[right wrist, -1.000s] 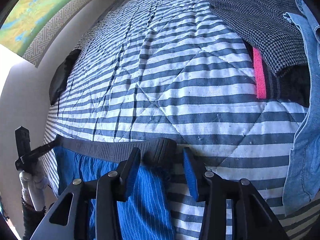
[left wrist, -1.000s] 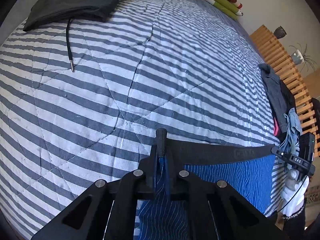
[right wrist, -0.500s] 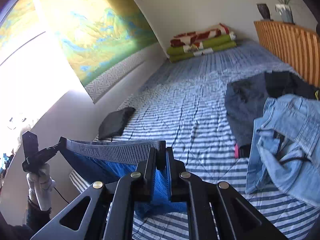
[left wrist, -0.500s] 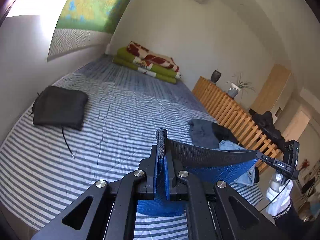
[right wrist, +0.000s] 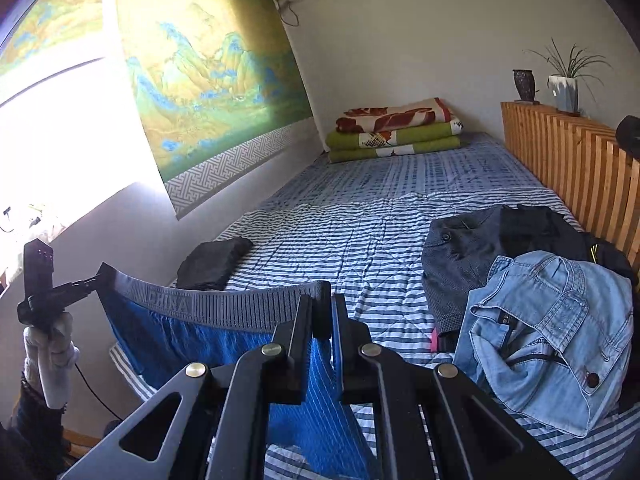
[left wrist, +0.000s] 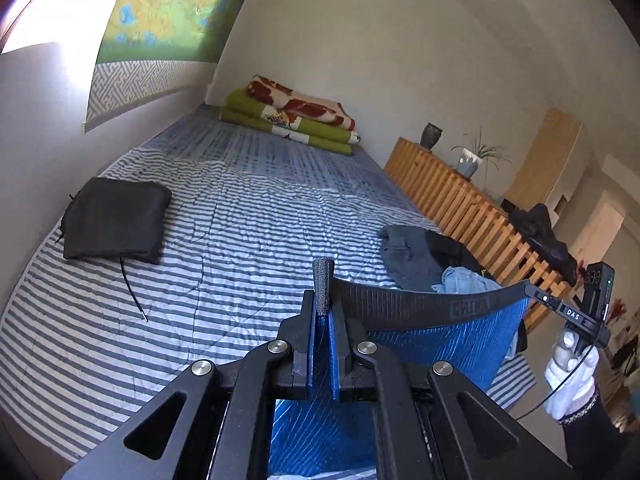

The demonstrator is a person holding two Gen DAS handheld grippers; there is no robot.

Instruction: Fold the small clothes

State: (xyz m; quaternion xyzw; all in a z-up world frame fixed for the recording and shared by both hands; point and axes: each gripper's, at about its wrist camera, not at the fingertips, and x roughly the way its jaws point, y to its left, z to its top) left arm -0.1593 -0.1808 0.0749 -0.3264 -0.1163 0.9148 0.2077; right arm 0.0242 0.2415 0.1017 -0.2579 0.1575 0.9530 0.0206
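Here both grippers clamp blue underwear above the bed.

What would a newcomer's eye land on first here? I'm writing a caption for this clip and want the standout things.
First, the blue striped underwear hanging above the near end of the striped bed, its grey waistband stretched between the left gripper and the right gripper, both clamped on it. Next, the green-and-gold landscape painting on the wall left of the bed, and the light denim garment heaped on dark clothes at the bed's right edge.
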